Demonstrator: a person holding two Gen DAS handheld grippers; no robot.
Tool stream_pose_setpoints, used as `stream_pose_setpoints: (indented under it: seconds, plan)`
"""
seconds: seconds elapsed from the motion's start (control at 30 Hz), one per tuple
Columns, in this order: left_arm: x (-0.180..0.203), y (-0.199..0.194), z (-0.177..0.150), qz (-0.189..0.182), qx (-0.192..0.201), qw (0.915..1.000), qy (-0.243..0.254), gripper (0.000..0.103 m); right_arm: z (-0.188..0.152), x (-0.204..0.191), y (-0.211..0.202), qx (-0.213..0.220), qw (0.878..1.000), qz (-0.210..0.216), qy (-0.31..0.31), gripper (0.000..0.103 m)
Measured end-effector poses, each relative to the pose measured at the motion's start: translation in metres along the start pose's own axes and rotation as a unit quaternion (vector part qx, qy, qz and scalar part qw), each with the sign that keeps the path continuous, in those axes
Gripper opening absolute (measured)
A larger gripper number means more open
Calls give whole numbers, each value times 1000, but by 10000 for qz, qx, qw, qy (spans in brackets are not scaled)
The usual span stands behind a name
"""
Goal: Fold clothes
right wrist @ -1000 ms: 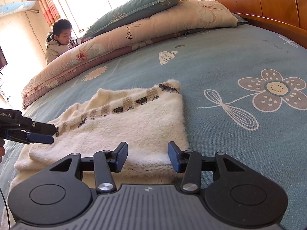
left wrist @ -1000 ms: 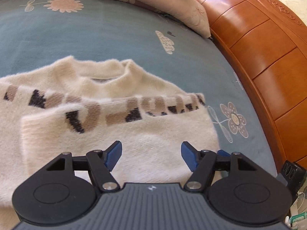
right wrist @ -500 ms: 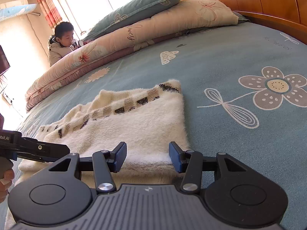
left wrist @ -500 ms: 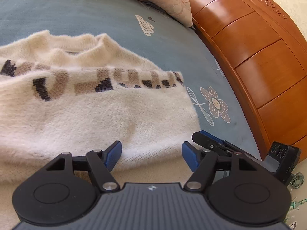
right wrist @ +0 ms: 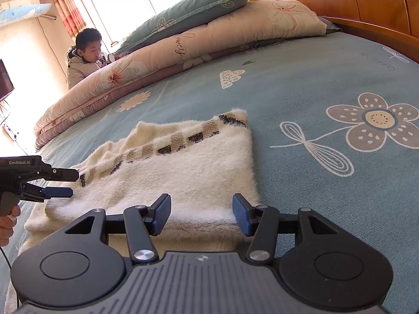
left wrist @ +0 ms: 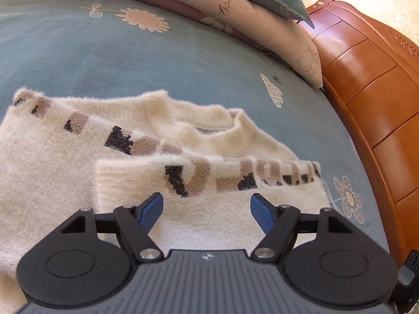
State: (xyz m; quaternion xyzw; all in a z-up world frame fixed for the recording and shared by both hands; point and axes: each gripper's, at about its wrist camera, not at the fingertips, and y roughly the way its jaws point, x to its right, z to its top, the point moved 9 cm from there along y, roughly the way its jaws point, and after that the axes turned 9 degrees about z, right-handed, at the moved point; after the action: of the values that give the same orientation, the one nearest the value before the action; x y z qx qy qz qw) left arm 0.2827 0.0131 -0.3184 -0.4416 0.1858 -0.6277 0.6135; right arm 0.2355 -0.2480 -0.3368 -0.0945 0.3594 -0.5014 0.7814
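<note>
- Since a second ago, the left tongs (left wrist: 207, 210) have swung back across the sweater (left wrist: 183, 209), so the collar and the patterned band sit in the middle of the left wrist view again; the right tongs (right wrist: 201, 213) have kept their place.
- Both pairs of tongs have just been opening a little. Both stand apart, with nothing between their blue pads.
- Cream and fuzzy, the sweater lies flat on the blue flowered bed (right wrist: 327, 83), partly folded, with one side turned over the body.
- Right tongs hover at the sweater's near edge, close to its near right corner.
- Left tongs point at the folded-over flap, probably lining up for the next fold.
- A rolled quilt (right wrist: 209, 44) and a pillow (right wrist: 188, 15) lie along the bed's far edge, well clear of the work.
</note>
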Motion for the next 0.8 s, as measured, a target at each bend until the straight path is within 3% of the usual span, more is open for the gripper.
stream_pose_setpoints:
  seconds: [0.1, 0.2, 0.37, 0.53, 0.7, 0.8]
  plan:
    - [-9, 4, 2, 360, 93, 9992, 131, 73, 0, -2, 1, -8, 10000, -8, -21, 60]
    - [-20, 13, 1, 570, -91, 9983, 67, 73, -1, -4, 1, -14, 10000, -30, -76, 62]
    - [-13, -16, 9, 192, 221, 9995, -82, 75, 0, -4, 0, -4, 10000, 37, -67, 67]
    - [1, -13, -14, 34, -101, 9998, 189, 76, 0, -9, 2, -34, 9999, -35, -162, 70]
    - [-14, 4, -25, 1023, -335, 9934, 387, 75, -1, -11, 1, -39, 9997, -47, -227, 76]
    - [-2, -16, -20, 1060, -219, 9922, 617, 75, 0, -12, -5, -50, 9994, -151, -298, 84]
